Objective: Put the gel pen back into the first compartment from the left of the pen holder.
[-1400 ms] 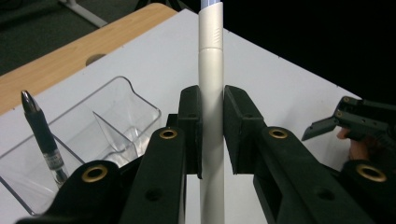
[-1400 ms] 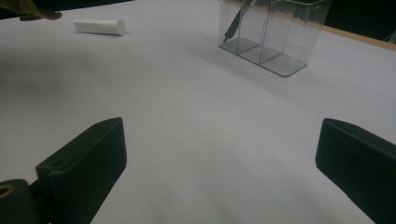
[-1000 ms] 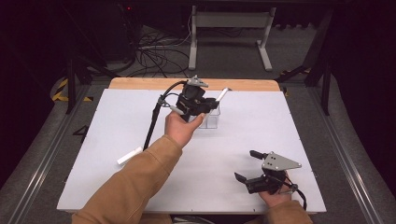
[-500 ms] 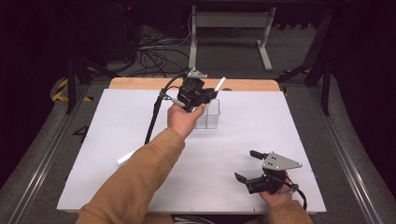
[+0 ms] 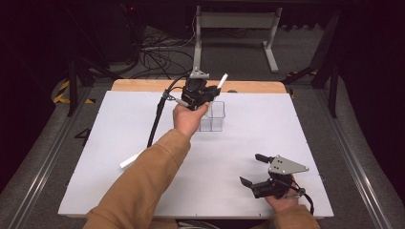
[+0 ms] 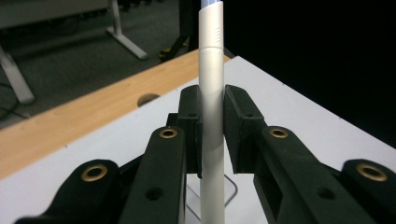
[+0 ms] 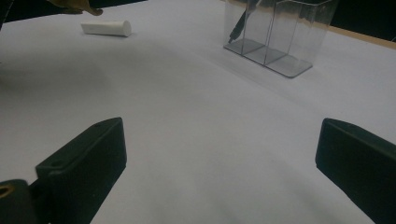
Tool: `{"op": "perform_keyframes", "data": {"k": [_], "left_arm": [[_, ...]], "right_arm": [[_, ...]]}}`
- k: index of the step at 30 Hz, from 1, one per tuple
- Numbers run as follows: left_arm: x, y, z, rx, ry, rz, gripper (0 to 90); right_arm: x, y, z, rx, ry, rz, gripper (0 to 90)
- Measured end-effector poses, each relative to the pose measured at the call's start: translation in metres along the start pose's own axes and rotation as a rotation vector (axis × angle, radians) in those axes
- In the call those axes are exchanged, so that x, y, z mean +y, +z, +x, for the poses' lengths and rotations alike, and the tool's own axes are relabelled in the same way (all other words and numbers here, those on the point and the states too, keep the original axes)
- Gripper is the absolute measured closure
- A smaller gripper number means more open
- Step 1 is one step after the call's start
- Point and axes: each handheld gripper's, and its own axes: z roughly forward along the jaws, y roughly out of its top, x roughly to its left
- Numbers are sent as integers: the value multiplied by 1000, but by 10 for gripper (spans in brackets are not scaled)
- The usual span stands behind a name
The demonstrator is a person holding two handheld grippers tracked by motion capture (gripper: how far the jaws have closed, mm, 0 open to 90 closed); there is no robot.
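My left gripper [image 5: 201, 91] is held above the table's far middle, shut on a white pen [image 5: 221, 81] that slants up to the right. In the left gripper view the pen [image 6: 210, 84] stands upright, clamped between the gripper's [image 6: 212, 126] two black pads. Just below and to the right stands a clear plastic holder [image 5: 213, 117] with compartments, whose base [image 6: 229, 192] shows under the jaws. My right gripper [image 5: 250, 168] rests open near the front right edge, with nothing between its fingers [image 7: 84, 154].
A short white cylinder [image 5: 130, 161] lies on the white table sheet [image 5: 119, 119] at the left, also seen as the cylinder [image 7: 106, 28] in the right gripper view. The clear holder [image 7: 280, 32] has a dark slanted shape showing through it. A wooden edge [image 5: 143, 86] runs along the back.
The left gripper has risen and moved slightly back over the holder, and the pen has tipped more upright. The right gripper has stayed put.
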Motion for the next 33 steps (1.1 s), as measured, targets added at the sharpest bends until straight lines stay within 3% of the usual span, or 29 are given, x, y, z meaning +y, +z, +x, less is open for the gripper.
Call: {"op": "perform_keyframes", "data": {"k": [18,22,33], "left_arm": [[-6,12,8,19,-7,0,783],[-7,14,10,41,10,-12,783],[-11,22,15,63,-5,-11,777]], "right_arm": [[0,0,0,10,1,-3,26],[0,0,0,7,-6,2,25],[0,0,0,19,-5,1,25]]}}
